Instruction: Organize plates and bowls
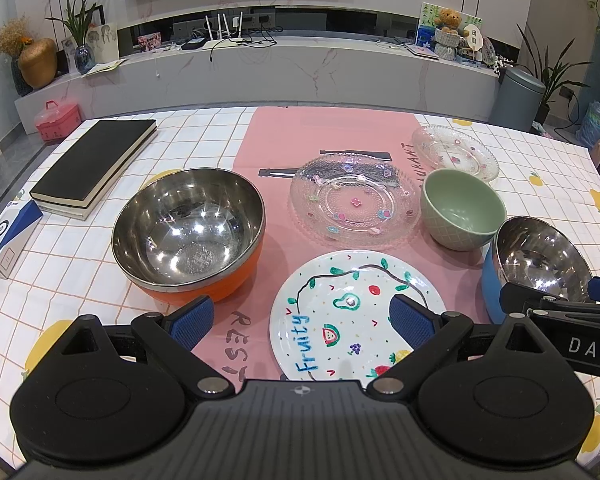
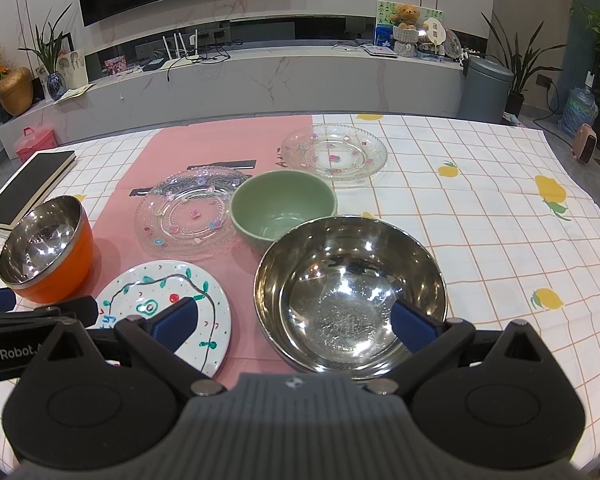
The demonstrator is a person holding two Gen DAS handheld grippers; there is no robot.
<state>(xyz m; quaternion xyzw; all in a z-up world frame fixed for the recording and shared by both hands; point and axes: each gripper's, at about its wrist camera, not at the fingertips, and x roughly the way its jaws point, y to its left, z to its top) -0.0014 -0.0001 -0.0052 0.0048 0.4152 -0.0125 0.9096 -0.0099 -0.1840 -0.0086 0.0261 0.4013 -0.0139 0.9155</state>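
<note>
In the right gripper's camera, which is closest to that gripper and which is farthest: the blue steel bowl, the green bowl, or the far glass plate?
From the right gripper, in its own view:
1. Blue steel bowl, right under the gripper's fingers.
2. Green bowl, just behind it, touching or nearly so.
3. Far glass plate, farther back on the checked cloth, toward the table's far edge.

even, bright indoor light; sharp glare spots inside the steel bowl (image 2: 350,288); around it, soft shadows; fisheye bending and dark corners.
</note>
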